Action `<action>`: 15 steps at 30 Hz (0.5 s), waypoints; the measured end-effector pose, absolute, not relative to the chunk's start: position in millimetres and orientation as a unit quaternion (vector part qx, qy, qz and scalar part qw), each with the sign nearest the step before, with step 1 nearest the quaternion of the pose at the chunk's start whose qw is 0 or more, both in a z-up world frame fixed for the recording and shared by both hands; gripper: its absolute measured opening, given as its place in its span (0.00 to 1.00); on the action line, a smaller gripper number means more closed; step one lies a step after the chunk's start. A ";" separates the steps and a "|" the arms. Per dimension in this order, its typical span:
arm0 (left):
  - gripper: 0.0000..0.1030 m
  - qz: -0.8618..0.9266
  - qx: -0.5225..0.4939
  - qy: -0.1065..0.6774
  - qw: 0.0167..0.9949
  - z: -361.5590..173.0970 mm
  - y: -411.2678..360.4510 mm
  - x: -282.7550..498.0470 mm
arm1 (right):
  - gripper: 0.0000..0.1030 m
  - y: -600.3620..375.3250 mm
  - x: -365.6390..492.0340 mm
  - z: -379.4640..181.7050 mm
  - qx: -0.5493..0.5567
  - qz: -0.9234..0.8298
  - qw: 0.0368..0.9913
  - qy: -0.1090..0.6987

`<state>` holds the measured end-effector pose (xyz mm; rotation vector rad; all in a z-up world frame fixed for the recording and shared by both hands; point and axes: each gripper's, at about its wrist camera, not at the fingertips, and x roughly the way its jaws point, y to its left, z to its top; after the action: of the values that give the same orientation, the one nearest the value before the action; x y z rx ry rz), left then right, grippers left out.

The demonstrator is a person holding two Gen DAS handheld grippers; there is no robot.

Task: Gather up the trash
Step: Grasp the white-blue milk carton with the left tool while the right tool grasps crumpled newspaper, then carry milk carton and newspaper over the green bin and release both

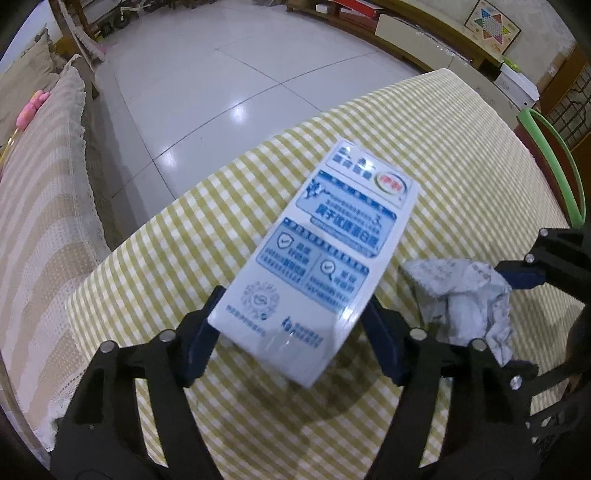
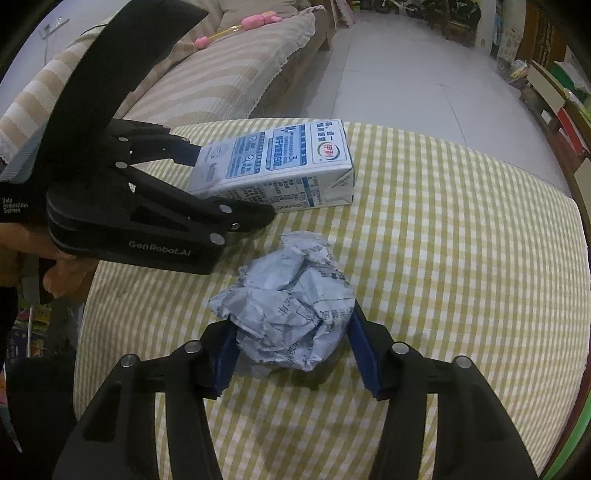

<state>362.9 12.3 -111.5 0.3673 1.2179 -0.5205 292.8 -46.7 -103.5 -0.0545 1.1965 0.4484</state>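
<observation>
Trash pickup is at the grabbing stage, and nothing has gone anywhere yet. No bin or bag shows in either view, so the drop-off is all still to do.

Left-wrist view first: low in the middle of the frame, the left gripper has its blue pads against both sides of the white and blue printed milk carton, clamped on its near end. The carton lies on its side on the yellow and white checked tablecloth, its far end pointing toward the upper right. I judge it gripped but not lifted; the right-wrist view shows its long edge still down on the cloth.

Moving right, at the right edge of that same view sits the crumpled grey-white ball of printed paper, just beside the carton but apart from it.

Over to the right-wrist view: the right gripper at lower centre has the paper ball between its blue pads, both pressing into the crumples, so it is closed on the wad. The ball looks still on the cloth.

Around them: a beige striped sofa runs along the upper left, a pink toy lying on it, and pale floor tiles at the upper right. The two grippers work very near each other, so I'd watch for black linkages knocking together as both loads come up.
</observation>
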 end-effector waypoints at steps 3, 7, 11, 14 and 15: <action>0.59 -0.241 0.166 0.565 0.772 -109.1 20.2 358.0 | 0.49 -50.1 294.6 -99.2 -0.030 0.205 0.803 0.559; 0.57 -0.236 0.165 0.568 0.771 -108.5 22.1 348.7 | 0.49 -61.3 296.4 -95.2 -0.033 0.199 0.805 0.559; 0.56 -0.232 0.162 0.569 0.772 -111.8 18.9 328.6 | 0.48 -70.9 294.4 -93.6 -0.034 0.190 0.806 0.559; 0.56 -0.230 0.154 0.571 0.773 -111.4 18.9 316.0 | 0.48 -80.4 288.8 -92.8 -0.036 0.184 0.807 0.560; 0.56 -0.229 0.151 0.571 0.774 -110.9 18.8 311.9 | 0.48 -84.7 287.2 -91.8 -0.036 0.182 0.807 0.560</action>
<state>311.9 18.8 -110.9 0.3268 1.2367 -0.4968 287.2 -84.7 -91.8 -0.0764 1.1989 0.3898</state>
